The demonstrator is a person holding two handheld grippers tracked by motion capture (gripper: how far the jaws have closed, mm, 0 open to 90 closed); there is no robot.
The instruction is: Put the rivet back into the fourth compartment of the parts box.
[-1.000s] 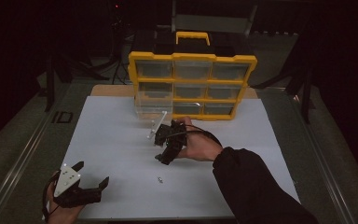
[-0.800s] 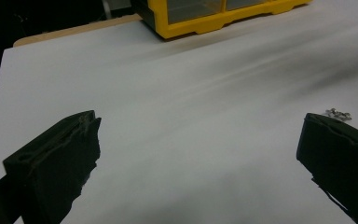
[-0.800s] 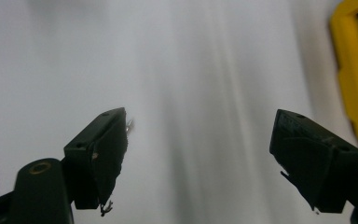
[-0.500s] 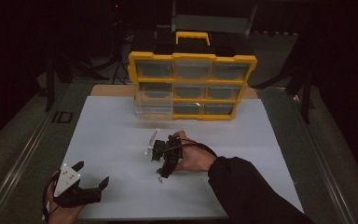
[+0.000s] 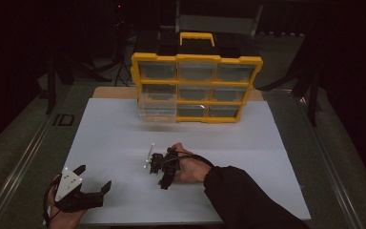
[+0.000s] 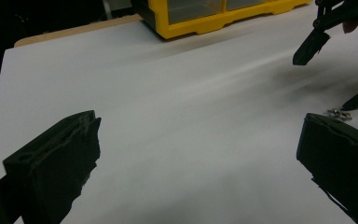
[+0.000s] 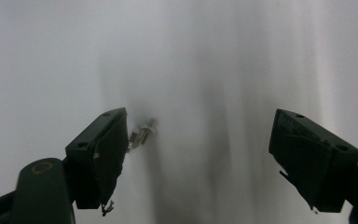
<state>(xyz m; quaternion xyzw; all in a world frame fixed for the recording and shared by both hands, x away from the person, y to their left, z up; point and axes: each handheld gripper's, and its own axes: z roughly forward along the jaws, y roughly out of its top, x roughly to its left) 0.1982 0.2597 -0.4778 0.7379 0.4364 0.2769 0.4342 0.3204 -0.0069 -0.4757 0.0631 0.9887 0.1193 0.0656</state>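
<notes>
The right gripper (image 7: 198,154), jaws spread, is lowering beside the small screw (image 7: 142,134) in front of the yellow organizer (image 5: 195,88); next it needs centring, then pinching; the left gripper (image 5: 93,183) is idling, spread wide.

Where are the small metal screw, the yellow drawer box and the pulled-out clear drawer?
Small metal screw (image 7: 142,134), right gripper view, its middle.
Yellow drawer box (image 5: 196,59), high view, top frame bar.
Pulled-out clear drawer (image 5: 158,115), high view, front wall.

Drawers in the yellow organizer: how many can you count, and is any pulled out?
9, in three rows of three in the yellow organizer. One, the clear drawer at the left of the middle row, is pulled out toward the table; the other eight sit flush.
</notes>
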